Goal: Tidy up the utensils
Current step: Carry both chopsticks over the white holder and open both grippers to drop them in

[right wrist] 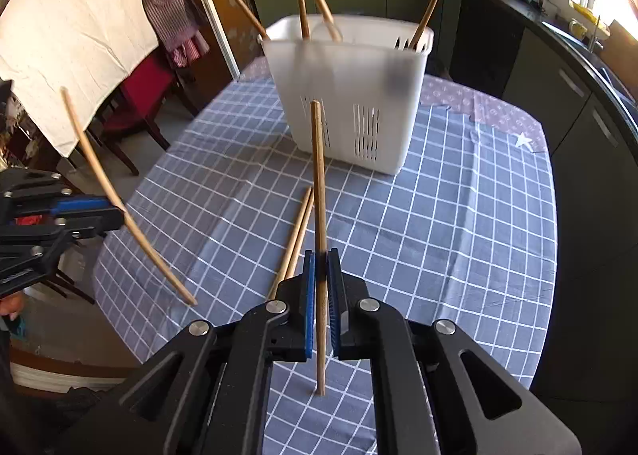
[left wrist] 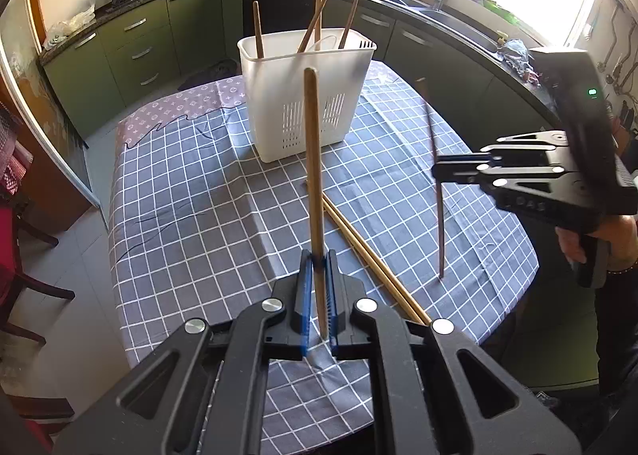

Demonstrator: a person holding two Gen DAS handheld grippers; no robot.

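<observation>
Above the checked surface, both tools are held tilted steeply downward, side by side. The left tool is clamped on a light wooden chopstick standing upright between its blue pads. The right tool is likewise clenched on a second chopstick. Two more chopsticks are seen lying together on the cloth, near the white utensil basket, where four already stand.

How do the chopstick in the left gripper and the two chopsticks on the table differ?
The held chopstick stands upright above the tablecloth, clamped in the left gripper; the two chopsticks on the table lie flat, free, side by side. All three look like the same light wood.
</observation>
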